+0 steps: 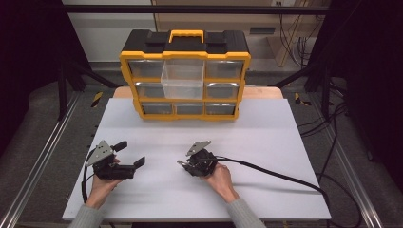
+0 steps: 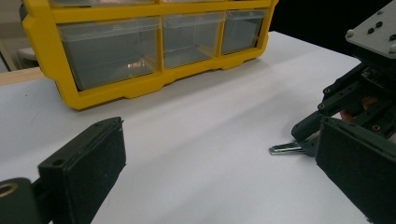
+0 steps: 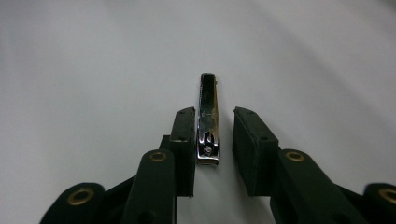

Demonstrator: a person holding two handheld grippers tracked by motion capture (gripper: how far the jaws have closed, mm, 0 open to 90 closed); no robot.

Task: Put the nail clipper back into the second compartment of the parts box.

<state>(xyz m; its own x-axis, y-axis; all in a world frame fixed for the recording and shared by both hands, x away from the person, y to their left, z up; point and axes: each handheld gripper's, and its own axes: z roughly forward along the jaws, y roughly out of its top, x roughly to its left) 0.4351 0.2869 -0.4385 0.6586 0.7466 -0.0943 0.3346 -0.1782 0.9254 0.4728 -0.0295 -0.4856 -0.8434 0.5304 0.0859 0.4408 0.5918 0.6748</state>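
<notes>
A small chrome metal nail clipper (image 3: 208, 121) lies flat on the white rectangular table top (image 1: 266, 137), in the near middle, between the two black jaws of the right gripper (image 1: 184, 165); the jaws stand a little apart, one just beside the clipper and the other with a clear gap, so they are not clamped on it. In the high view the clipper is almost hidden by that gripper, and in the left gripper view only its tip (image 2: 286, 149) pokes out past the black jaw. The left gripper (image 1: 130, 155), to the near left and well apart from the clipper, has its jaws wide apart with nothing between them. At the far edge stands one yellow and black plastic organiser box (image 1: 184, 76) with a yellow carry handle and nine clear drawers in three rows of three; one clear drawer (image 1: 183, 80), top middle, is pulled out. What the drawers hold is hard to make out. Two hands, two grippers, one clipper.
</notes>
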